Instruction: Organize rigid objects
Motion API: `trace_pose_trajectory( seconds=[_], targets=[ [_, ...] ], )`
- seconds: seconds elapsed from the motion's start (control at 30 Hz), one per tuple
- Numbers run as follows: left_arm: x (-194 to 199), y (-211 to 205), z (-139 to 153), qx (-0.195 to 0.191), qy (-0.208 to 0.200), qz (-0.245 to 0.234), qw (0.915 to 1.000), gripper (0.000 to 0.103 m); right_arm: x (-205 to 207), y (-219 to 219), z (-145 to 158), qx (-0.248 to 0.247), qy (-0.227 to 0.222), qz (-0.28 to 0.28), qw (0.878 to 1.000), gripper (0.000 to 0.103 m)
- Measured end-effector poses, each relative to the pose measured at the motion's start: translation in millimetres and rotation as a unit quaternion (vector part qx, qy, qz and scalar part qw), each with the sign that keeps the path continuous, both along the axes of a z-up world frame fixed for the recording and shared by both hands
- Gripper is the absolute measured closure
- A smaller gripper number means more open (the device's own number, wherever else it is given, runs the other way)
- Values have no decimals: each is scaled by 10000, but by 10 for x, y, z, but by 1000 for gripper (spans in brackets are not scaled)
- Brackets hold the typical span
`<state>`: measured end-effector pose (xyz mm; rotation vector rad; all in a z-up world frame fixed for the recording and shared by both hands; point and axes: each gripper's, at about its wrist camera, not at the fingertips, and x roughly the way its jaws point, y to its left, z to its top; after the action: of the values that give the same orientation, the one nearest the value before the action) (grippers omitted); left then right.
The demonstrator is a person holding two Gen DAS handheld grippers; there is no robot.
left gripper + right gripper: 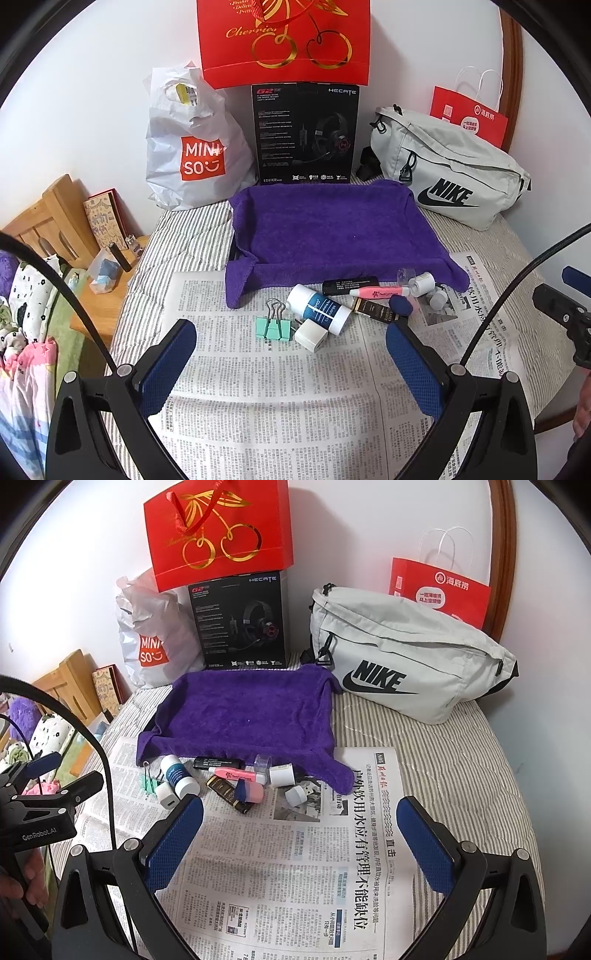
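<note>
Small items (343, 302) lie on newspaper (258, 369) beyond both grippers, left (291, 363) and right (299, 843), spread wide, empty. Behind: MINISO bag (192, 147), HECATE box (304, 133), NIKE pouch (450, 170).

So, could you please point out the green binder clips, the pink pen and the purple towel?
green binder clips (272, 328), left wrist view, on the mint body.
pink pen (376, 291), left wrist view, on the pink barrel.
purple towel (247, 709), right wrist view, on its bare middle.

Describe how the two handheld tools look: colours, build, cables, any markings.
Both tools, the left tool and the right tool, have black frames with silver screws and blue textured finger pads. Black cables arc from them. The left tool's body reads "GenRobot.AI".
</note>
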<state>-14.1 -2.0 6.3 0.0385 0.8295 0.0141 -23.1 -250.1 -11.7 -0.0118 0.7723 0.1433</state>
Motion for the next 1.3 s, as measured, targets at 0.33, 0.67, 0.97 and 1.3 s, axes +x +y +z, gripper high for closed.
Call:
trace_pose_trajectory(
  seconds=[0.33,0.67,0.97,1.3],
  targets=[
    [0,1,4,-15,-1,-17,10000,0,-3,17,4,-17,-9,29,10000,0],
    [-5,11,-5,0,-13,13,10000,0,0,19,1,-13,-6,21,10000,0],
    [-10,29,11,0,-35,12,10000,0,-10,22,2,-24,-24,27,10000,0],
    [-13,24,10,-25,-31,-12,10000,0,-12,31,2,-25,-6,39,10000,0]
  ],
)
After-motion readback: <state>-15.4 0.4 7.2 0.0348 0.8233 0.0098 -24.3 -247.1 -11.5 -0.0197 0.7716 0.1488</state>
